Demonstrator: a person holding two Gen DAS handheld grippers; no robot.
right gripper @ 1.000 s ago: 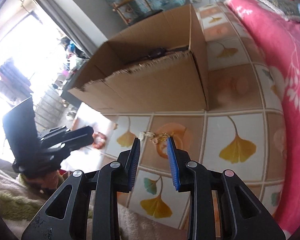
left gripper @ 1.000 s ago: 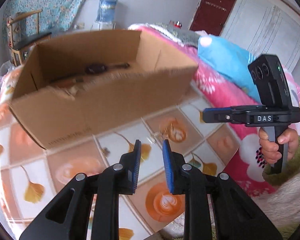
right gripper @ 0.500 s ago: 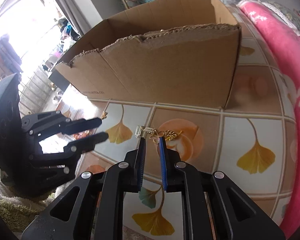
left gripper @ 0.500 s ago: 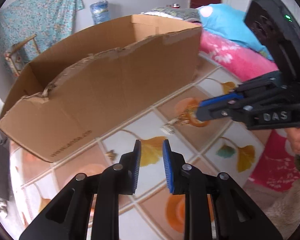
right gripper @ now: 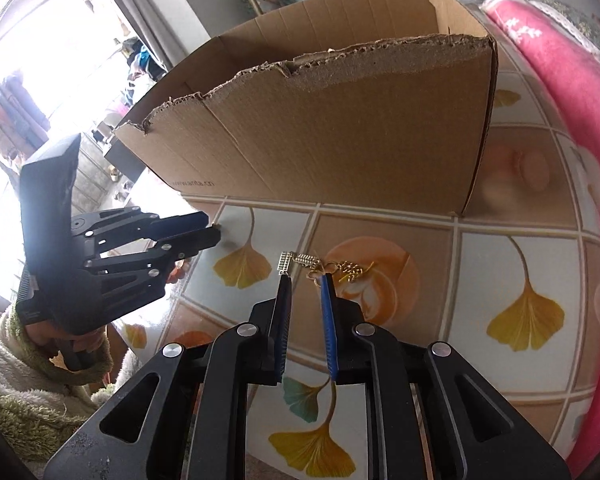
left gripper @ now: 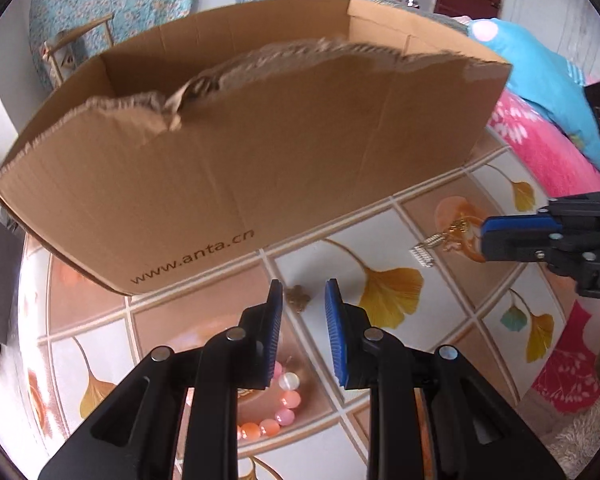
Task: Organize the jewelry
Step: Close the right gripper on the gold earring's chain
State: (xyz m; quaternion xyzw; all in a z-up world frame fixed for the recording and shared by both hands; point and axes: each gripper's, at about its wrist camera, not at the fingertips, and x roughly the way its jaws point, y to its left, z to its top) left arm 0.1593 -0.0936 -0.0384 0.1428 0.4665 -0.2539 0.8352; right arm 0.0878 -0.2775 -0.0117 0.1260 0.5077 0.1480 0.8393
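- Through the left wrist camera, the left claw (left gripper: 303, 300) is seen low over the patterned cloth (left gripper: 384, 292) with its blue pads parted and nothing between them.
- A small flower-shaped earring (left gripper: 298, 297) is seen on the cloth just ahead of the gap between those pads.
- A bracelet of pink and orange beads (left gripper: 278, 404) is partly hidden under the left claw.
- A torn cardboard box (left gripper: 236, 160) printed with a web address is stood on the cloth just beyond the earring, its top open.
- At the right edge, the right claw (left gripper: 485, 234) is seen side-on, with a gold chain earring (left gripper: 440, 242) lying at its tip; its state cannot be told from this view.
- A pink blanket (left gripper: 540, 144) and a blue pillow (left gripper: 540, 80) are seen behind the box.
- Through the right wrist camera, the right claw (right gripper: 305, 280) is shown with its pads narrowly apart and clamped on nothing.
- The chain earring (right gripper: 320, 266) is laid on the cloth (right gripper: 520, 264) at the pad tips, touching or just beside them.
- The left claw (right gripper: 212, 228) is seen to the left, pads slightly parted, near the box's (right gripper: 340, 128) front corner.
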